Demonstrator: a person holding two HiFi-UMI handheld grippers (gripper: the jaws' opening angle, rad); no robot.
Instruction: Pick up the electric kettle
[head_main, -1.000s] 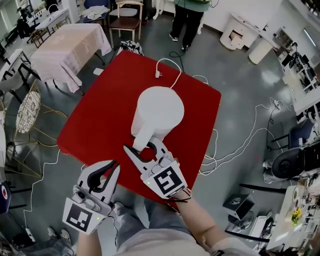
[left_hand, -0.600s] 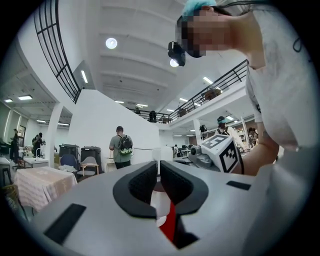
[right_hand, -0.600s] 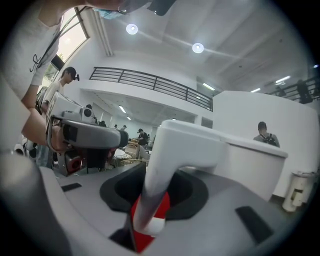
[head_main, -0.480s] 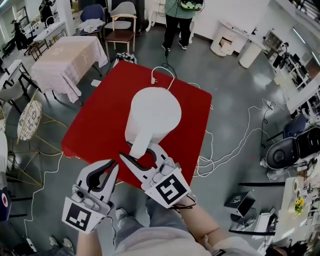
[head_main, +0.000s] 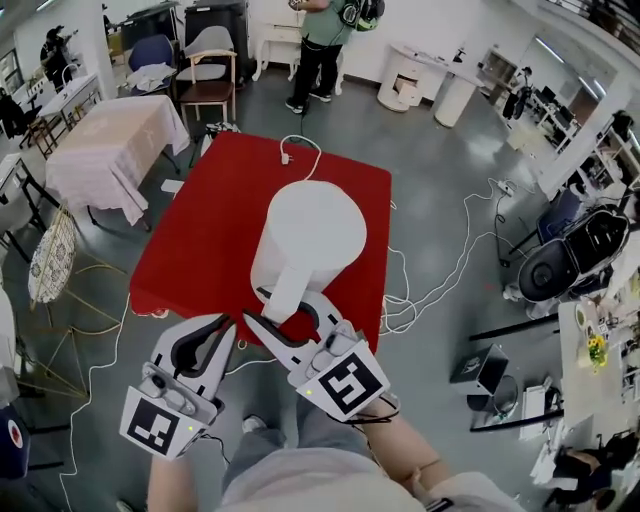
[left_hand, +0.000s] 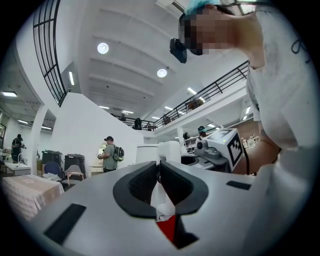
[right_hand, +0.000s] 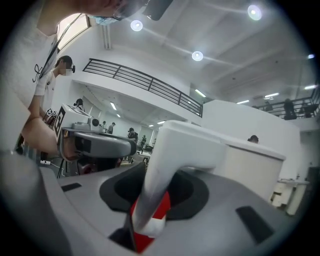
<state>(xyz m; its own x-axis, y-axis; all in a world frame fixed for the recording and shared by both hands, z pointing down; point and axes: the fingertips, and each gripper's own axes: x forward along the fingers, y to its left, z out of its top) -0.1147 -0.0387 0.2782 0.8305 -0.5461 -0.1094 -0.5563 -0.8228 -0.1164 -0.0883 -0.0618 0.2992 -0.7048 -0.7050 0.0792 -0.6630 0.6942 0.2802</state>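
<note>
Your right tool (head_main: 287, 313) grips the kettle (head_main: 310, 235) by its upright handle (head_main: 290, 288), jaws just eased wider. The body sits straight ahead. Your left tool (head_main: 225, 328) is closed and empty.

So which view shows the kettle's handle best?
The right gripper view: the handle is close and fills the middle. The head view shows only its top from above. The left gripper view shows the kettle small and far, its handle unclear.

2 grippers: left gripper (head_main: 216, 326), right gripper (head_main: 288, 310). 1 electric kettle (head_main: 308, 245) between right fingers (head_main: 270, 340). 1 red table (head_main: 215, 230) below fingers. 1 plug (head_main: 284, 157) beyond.
</note>
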